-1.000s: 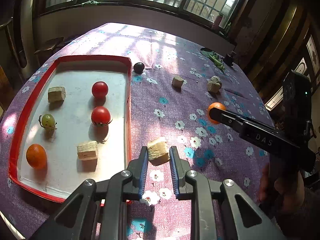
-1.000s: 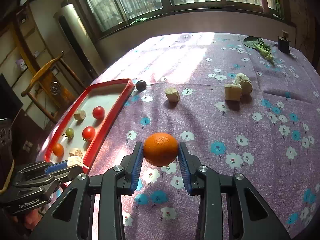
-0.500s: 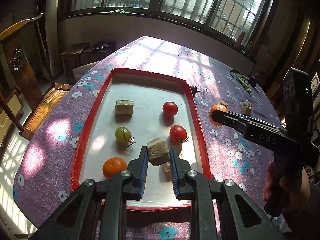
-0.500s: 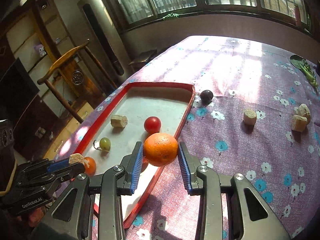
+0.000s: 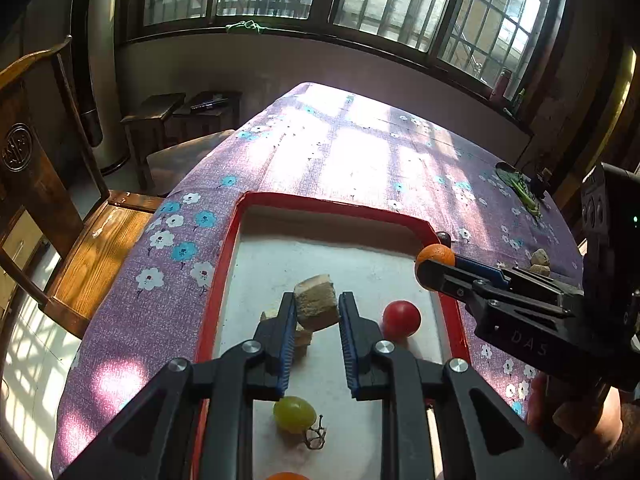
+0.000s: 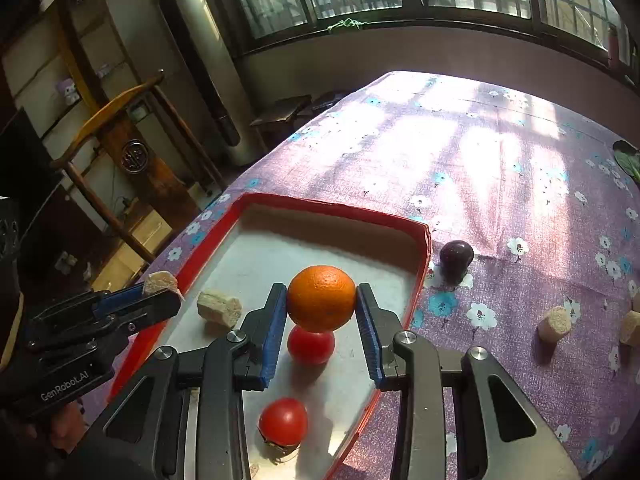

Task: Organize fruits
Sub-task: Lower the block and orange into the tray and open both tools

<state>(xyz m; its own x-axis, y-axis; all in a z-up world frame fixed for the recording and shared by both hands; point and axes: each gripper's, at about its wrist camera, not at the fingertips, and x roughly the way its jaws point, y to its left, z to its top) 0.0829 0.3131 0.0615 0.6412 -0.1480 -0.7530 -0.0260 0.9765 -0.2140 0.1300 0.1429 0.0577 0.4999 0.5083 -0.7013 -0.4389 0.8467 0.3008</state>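
Observation:
My left gripper (image 5: 317, 310) is shut on a tan cube-shaped chunk (image 5: 315, 306) and holds it above the red-rimmed white tray (image 5: 328, 204). My right gripper (image 6: 321, 304) is shut on an orange (image 6: 321, 298) and holds it over the tray (image 6: 332, 207) too. In the tray lie a red tomato (image 5: 401, 319), a green grape (image 5: 294, 414) and another tan chunk (image 5: 301, 336). The right wrist view shows two red tomatoes (image 6: 311, 345) (image 6: 283, 421) and a tan chunk (image 6: 219, 307) in the tray. A dark plum (image 6: 456, 255) lies on the cloth just beyond the tray's far right corner.
The table carries a purple flowered cloth (image 6: 500, 168). Two tan chunks (image 6: 554, 324) lie on the cloth at the right. A green leaf (image 5: 520, 188) lies at the far right. A wooden chair (image 5: 60, 216) stands at the table's left edge.
Both grippers have moved forward over the tray with their loads still held. The tray's far end is now closer in both views.

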